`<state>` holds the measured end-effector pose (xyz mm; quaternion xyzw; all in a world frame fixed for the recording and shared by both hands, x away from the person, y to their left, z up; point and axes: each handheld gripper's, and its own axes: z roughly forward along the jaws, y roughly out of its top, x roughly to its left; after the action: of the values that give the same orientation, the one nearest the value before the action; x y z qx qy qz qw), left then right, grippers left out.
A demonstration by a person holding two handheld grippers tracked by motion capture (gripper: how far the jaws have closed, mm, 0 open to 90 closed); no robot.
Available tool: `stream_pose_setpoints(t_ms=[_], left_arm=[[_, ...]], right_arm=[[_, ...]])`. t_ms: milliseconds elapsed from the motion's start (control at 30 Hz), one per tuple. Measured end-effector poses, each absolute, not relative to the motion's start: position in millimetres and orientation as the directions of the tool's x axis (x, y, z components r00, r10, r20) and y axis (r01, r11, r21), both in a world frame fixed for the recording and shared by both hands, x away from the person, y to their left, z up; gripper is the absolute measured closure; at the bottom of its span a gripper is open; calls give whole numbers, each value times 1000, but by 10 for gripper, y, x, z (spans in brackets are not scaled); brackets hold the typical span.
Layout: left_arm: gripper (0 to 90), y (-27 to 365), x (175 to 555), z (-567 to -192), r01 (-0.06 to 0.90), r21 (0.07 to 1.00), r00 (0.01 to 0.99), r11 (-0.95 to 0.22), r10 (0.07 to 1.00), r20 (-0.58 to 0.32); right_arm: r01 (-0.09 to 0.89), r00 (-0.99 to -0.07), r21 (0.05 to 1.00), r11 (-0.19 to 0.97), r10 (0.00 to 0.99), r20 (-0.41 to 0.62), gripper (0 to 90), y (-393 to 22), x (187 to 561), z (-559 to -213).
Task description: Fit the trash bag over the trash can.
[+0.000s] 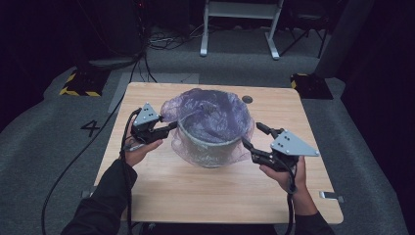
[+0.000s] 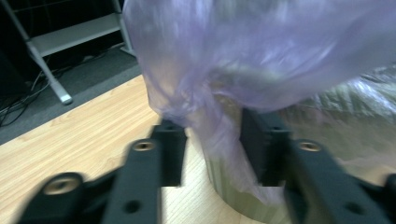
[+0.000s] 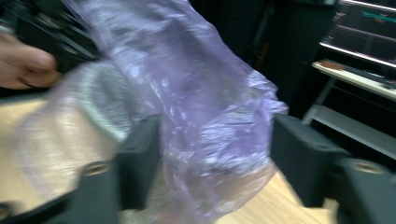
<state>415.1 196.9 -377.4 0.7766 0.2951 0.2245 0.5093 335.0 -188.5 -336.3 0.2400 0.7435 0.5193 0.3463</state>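
The lining of the bin (image 1: 211, 142) with the purple bag (image 1: 210, 115) is judged to be mostly done: the film is draped inside and folded over the rim most of the way round, while loose folds on both sides are left to be pulled down. The bin is seen at the middle of the wooden table (image 1: 161, 191). The left gripper (image 1: 172, 128) and the right gripper (image 1: 249, 137) are held open, with slack film between the jaws of each but not pinched. The bag looks thin, translucent and crinkled
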Motion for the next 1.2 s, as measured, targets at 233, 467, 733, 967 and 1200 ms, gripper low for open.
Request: stream_pose_setpoints(t_ms=[233, 467, 733, 967, 1200], left_arm=[[242, 2180, 4008, -3685, 208, 937, 717, -280, 696, 49], [152, 2327, 3814, -3505, 152, 957, 757, -246, 652, 48], [159, 2290, 3703, -3264, 80, 967, 763, -240, 639, 96], [467, 2233, 3926, -3144, 113, 969, 759, -220, 648, 59], [599, 2131, 4379, -3243, 217, 960, 734, -177, 678, -41]], right_arm=[[64, -605, 921, 384, 749, -270, 771, -1888, 3621, -3412], [64, -580, 927, 371, 769, -267, 863, -1957, 3698, -3384], [53, -590, 930, 364, 763, -265, 866, -1971, 3755, -3341], [57, -599, 931, 360, 759, -256, 869, -1977, 3901, -3288], [139, -603, 921, 363, 769, -212, 861, -1996, 4221, -3314]])
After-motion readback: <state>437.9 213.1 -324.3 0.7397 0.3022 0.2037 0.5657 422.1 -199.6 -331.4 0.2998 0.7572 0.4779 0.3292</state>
